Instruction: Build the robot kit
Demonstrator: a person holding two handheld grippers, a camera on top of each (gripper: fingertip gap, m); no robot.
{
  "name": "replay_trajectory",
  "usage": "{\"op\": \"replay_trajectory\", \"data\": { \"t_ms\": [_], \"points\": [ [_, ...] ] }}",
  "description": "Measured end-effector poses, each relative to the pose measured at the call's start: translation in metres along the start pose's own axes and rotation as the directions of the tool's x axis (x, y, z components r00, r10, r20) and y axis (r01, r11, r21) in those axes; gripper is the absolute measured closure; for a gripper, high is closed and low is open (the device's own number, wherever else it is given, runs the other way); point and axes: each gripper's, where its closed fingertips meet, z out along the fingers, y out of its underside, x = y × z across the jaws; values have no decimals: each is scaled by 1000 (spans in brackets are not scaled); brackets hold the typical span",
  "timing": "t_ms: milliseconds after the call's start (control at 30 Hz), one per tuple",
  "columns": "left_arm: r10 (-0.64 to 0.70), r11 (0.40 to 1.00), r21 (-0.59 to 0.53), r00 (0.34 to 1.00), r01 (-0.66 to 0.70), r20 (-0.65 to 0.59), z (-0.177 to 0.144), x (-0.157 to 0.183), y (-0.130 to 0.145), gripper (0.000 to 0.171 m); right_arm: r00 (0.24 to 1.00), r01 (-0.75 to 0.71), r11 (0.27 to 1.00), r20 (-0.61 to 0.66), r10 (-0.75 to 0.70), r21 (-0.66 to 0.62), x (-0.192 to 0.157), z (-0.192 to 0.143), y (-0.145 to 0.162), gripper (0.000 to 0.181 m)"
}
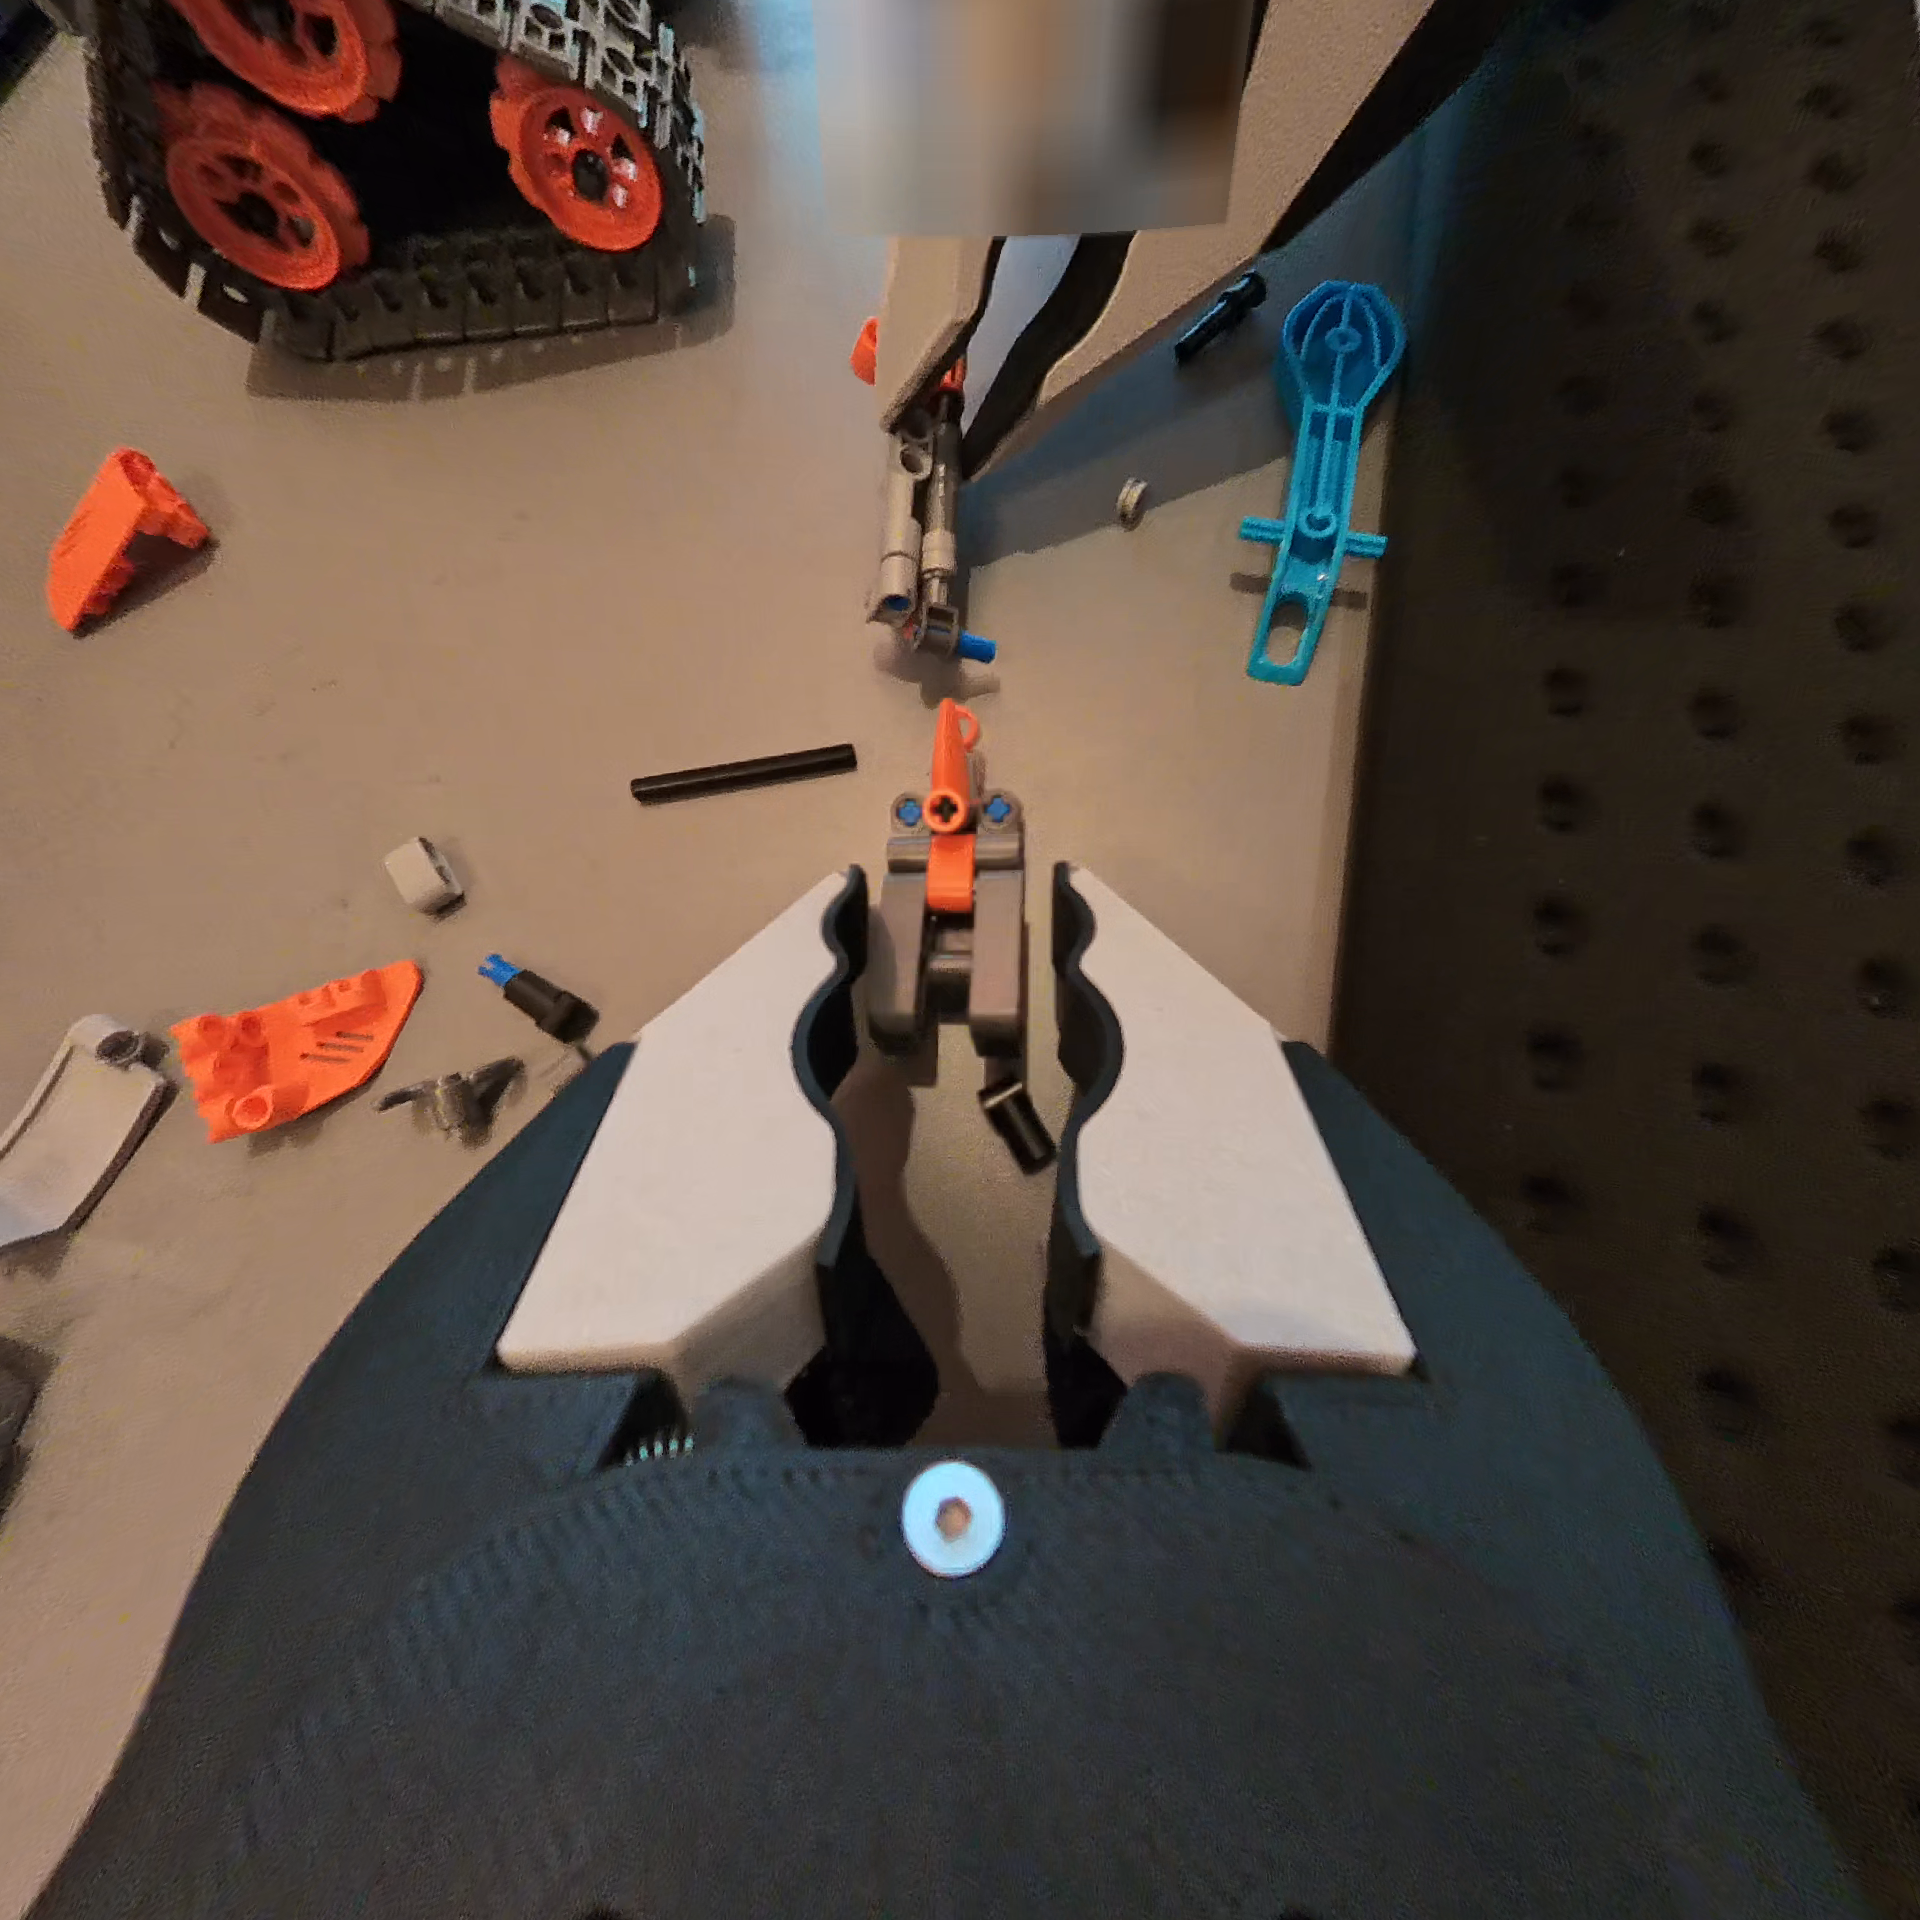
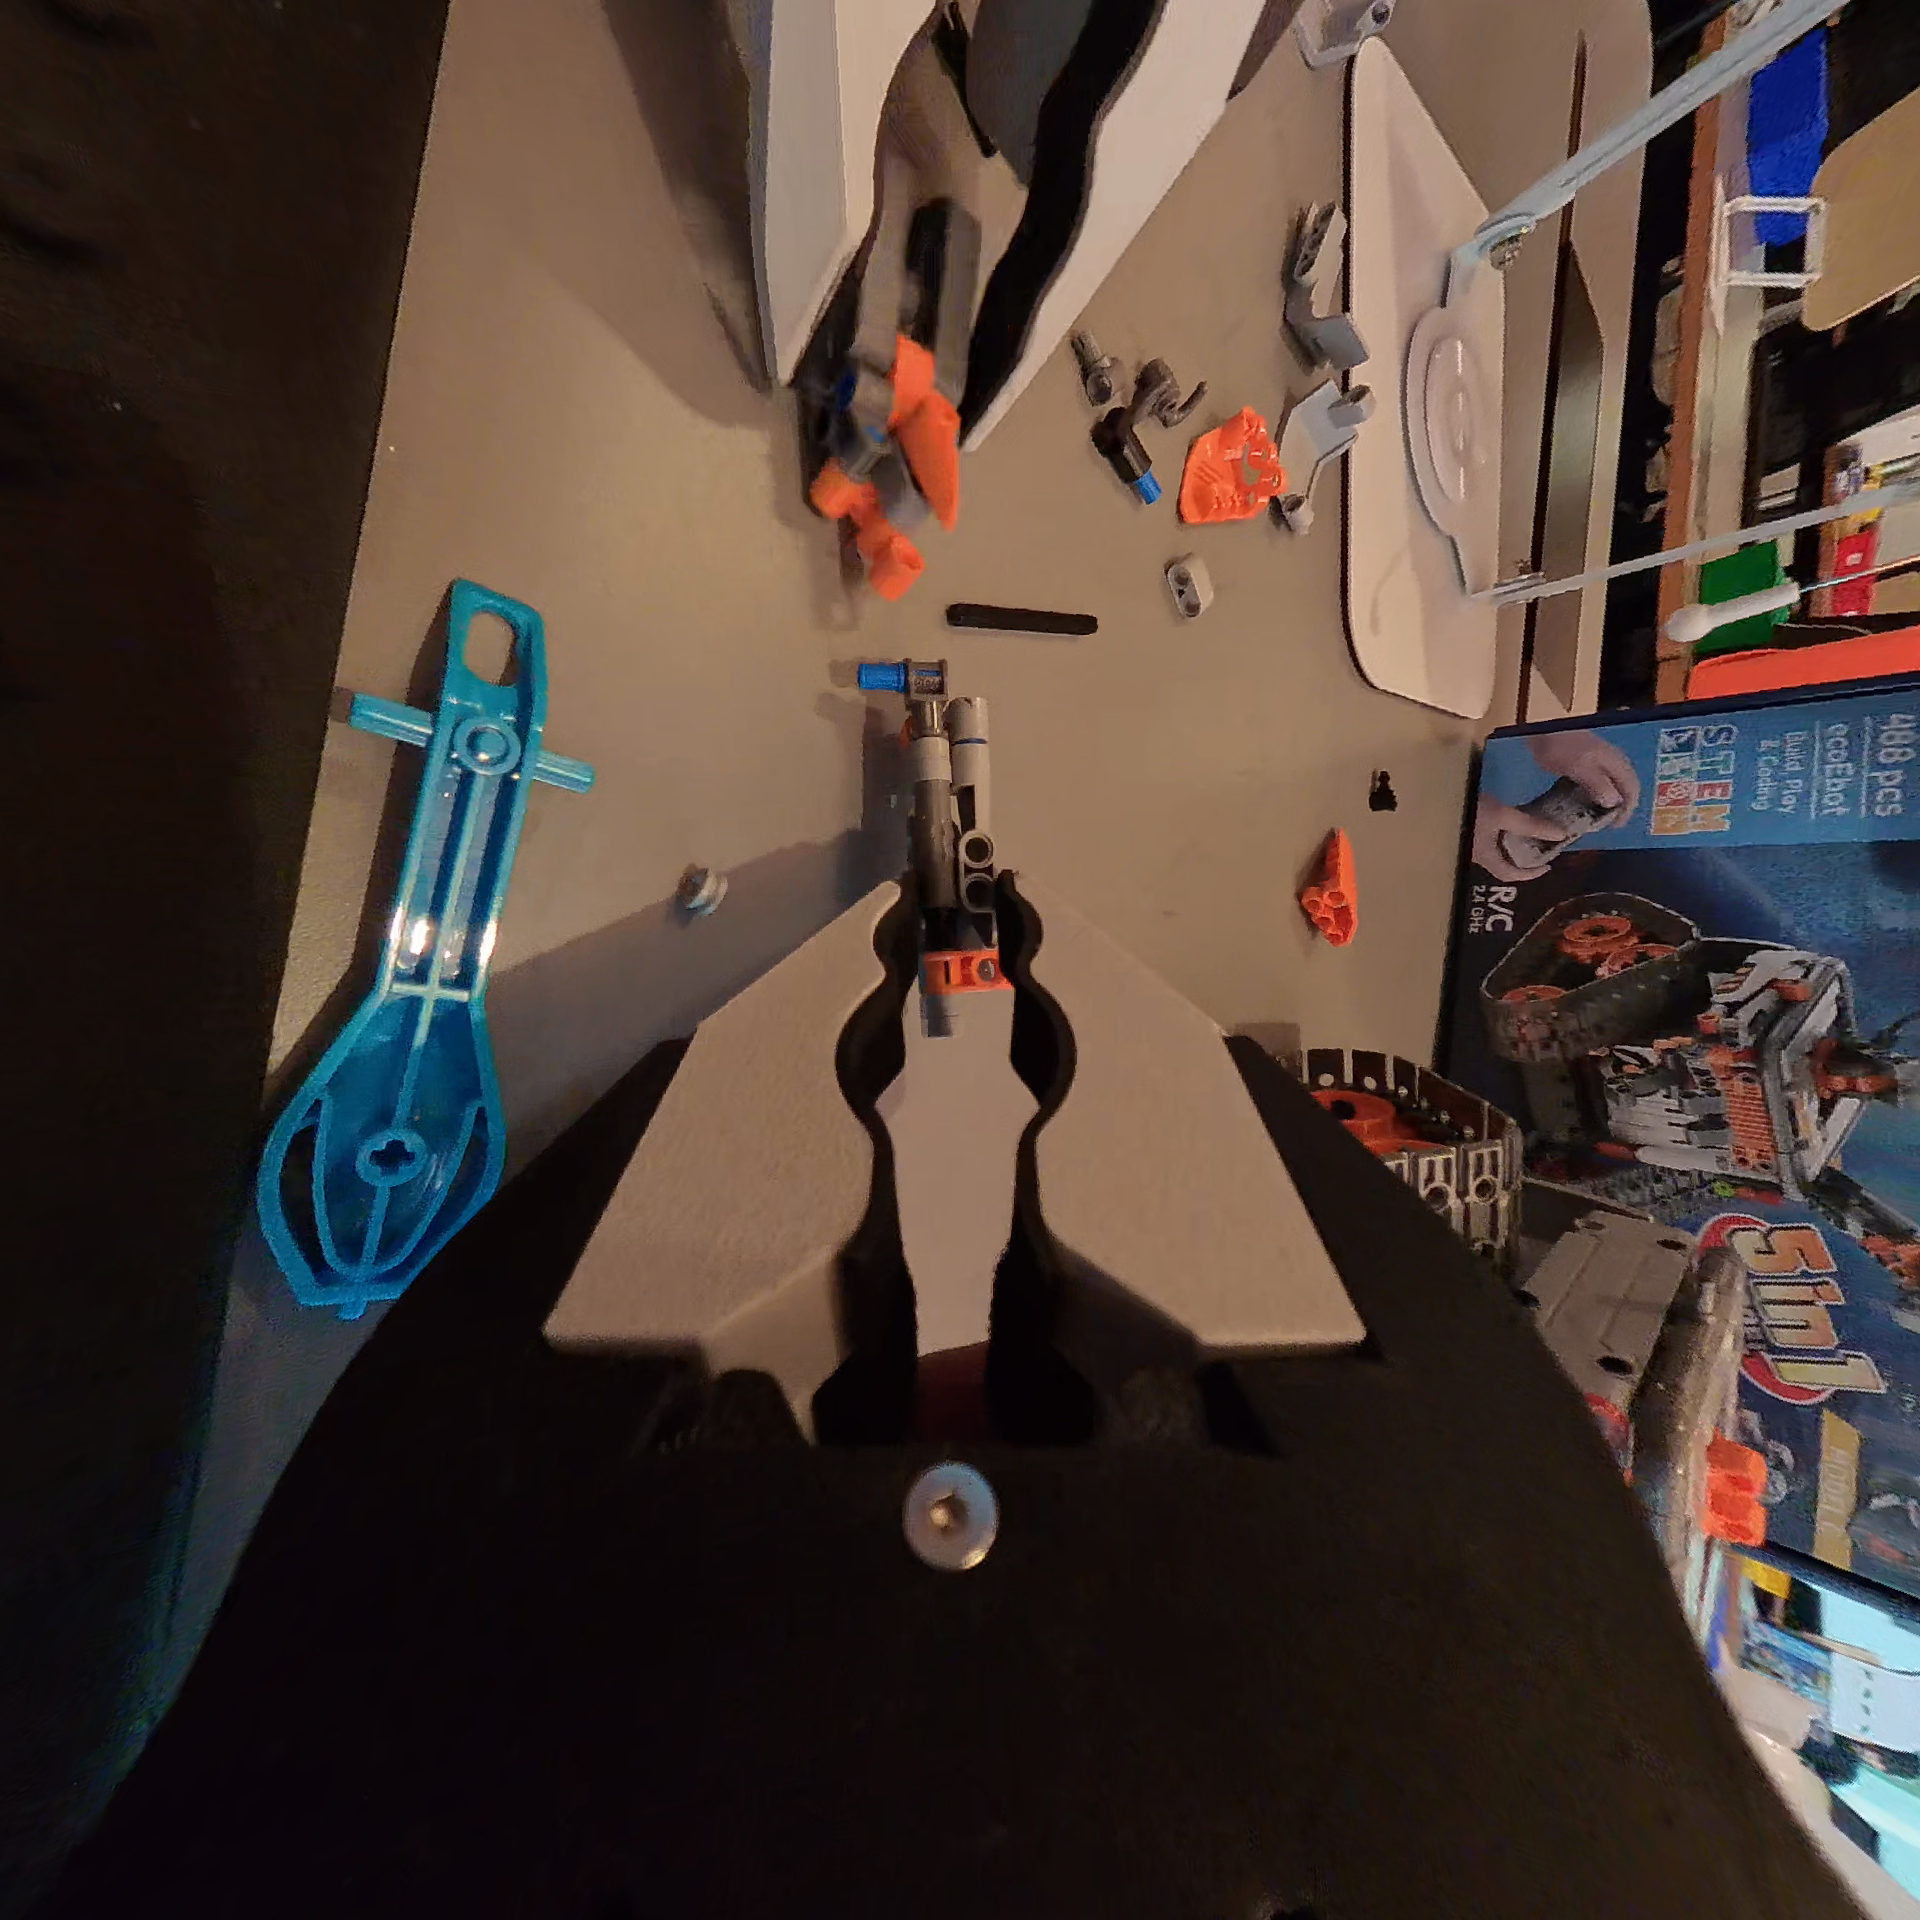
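Note:
In the left wrist view my left gripper (image 1: 956, 894) is shut on a small grey and orange claw-like brick assembly (image 1: 951, 935), whose orange tip points forward. In the right wrist view my right gripper (image 2: 953, 899) is shut on a long grey piston-like assembly (image 2: 940, 790) with a blue pin at its far end. The two held pieces face each other a short way apart above the grey table (image 1: 520, 623). The right gripper's fingers (image 1: 925, 343) show far off in the left wrist view, and the left gripper's fingers (image 2: 821, 208) in the right wrist view.
A black axle (image 1: 743, 772) lies between the grippers. A blue brick-separator tool (image 1: 1320, 468) lies by a dark perforated mat (image 1: 1662, 935). A tracked vehicle with orange wheels (image 1: 395, 177), loose orange panels (image 1: 296, 1044) and small grey parts lie left. A printed box (image 2: 1683, 1039) and a white board (image 2: 1423, 416) are nearby. The tips of one gripper are about 9 centimetres away from the tips of the other.

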Motion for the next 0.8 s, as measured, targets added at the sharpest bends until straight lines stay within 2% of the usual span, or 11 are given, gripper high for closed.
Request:
{"op": "replay_trajectory", "data": {
  "t_ms": [133, 500, 667, 800],
  "points": [
    [-2, 1000, -22, 1000, 2, 7, -4, -3, 6, 122, 999, 12, 1000, -33, -11, 17, 3, -3, -3, 170],
    [113, 993, -27, 992, -112, 55, -7, -4, -7, 124, 998, 3, 999, -64, -1, 39, 9, -6, -5, 169],
    [125, 987, 87, 987, -134, 96, -13, -6, -40, 129, 987, 27, 997, -163, -13, 79, 28, -18, -19, 169],
    [38, 968, 244, 993, -64, 110, -24, -12, -67, 137, 975, 81, 992, -216, -59, 94, 41, -26, -34, 170]
  ]
}}
